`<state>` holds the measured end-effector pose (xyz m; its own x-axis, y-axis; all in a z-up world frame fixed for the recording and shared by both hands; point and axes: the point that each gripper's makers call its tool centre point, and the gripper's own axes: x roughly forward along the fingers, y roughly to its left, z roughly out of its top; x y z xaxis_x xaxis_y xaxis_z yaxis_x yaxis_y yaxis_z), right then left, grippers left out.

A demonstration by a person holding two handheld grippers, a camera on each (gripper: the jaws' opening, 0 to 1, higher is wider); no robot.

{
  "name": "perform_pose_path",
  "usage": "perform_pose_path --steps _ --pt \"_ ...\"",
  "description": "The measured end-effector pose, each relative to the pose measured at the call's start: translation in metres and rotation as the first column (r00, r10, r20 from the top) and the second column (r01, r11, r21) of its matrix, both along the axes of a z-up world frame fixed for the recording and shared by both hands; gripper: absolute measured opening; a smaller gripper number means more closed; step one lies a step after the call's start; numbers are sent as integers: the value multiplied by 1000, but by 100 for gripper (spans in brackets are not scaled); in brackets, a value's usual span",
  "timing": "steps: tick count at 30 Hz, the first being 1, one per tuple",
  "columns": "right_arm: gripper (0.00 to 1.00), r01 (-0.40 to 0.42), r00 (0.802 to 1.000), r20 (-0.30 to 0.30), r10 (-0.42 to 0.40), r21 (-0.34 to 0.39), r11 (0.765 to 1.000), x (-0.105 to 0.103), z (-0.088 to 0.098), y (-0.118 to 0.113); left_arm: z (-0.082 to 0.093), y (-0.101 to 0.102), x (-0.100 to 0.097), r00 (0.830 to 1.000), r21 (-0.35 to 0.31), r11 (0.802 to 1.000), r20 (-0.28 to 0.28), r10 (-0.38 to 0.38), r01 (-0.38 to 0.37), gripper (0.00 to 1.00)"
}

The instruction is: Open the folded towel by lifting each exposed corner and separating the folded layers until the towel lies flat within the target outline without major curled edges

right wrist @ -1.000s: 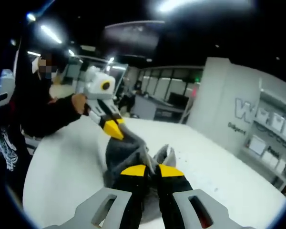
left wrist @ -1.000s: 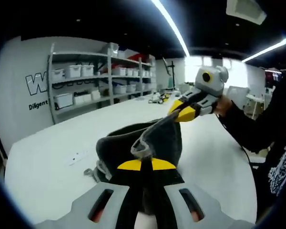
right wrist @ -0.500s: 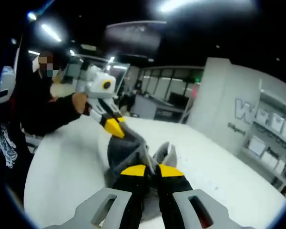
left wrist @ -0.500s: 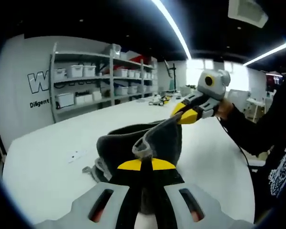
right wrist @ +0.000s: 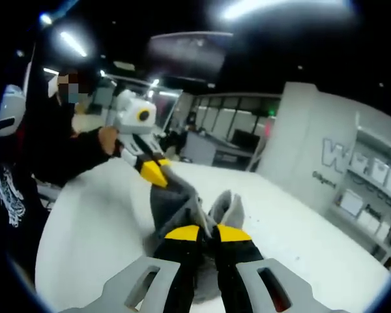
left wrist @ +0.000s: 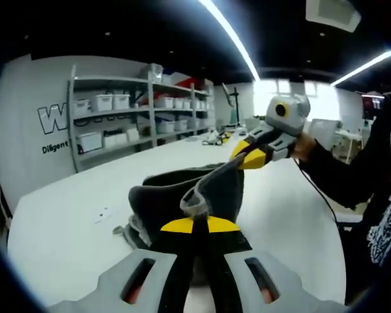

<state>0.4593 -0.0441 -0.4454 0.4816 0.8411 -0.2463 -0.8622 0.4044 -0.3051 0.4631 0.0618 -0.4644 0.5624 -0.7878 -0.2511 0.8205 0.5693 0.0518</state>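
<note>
Grey terry cloth, the towel [left wrist: 182, 195], is hanging lifted above the white table [left wrist: 65, 228], stretched between the two grippers. The left gripper [left wrist: 193, 225] is pinching one towel edge with its yellow-tipped jaws closed on the fabric, and the right gripper [right wrist: 207, 232] is clamping another edge the same way.

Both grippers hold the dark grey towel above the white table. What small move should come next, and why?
Probably draw the two grippers apart sideways. The left gripper and the right gripper each have their jaws shut on an edge of the grey towel, which hangs bunched and sagging between them above the white table. Spreading should pull the layers taut before lowering it flat.
</note>
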Motion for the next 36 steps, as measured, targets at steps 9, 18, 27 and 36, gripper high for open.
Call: perform_pose_path --steps 9,18,27,36 --pt "4 6 1000 8 -6 2 1000 -7 0 -2 -1 1 -6 1000 1 1000 4 1 -1 3" --pt "4 11 1000 16 -11 -1 1000 -10 1 -4 2 0 -12 1000 9 1000 14 -3 3 3" --pt "4 4 1000 18 -4 2 1000 -19 -3 -4 0 0 -19 999 24 1000 34 -9 8 3" --pt "4 2 1000 27 -3 4 1000 -31 -6 -3 1 3 -26 999 32 999 48 -8 6 3"
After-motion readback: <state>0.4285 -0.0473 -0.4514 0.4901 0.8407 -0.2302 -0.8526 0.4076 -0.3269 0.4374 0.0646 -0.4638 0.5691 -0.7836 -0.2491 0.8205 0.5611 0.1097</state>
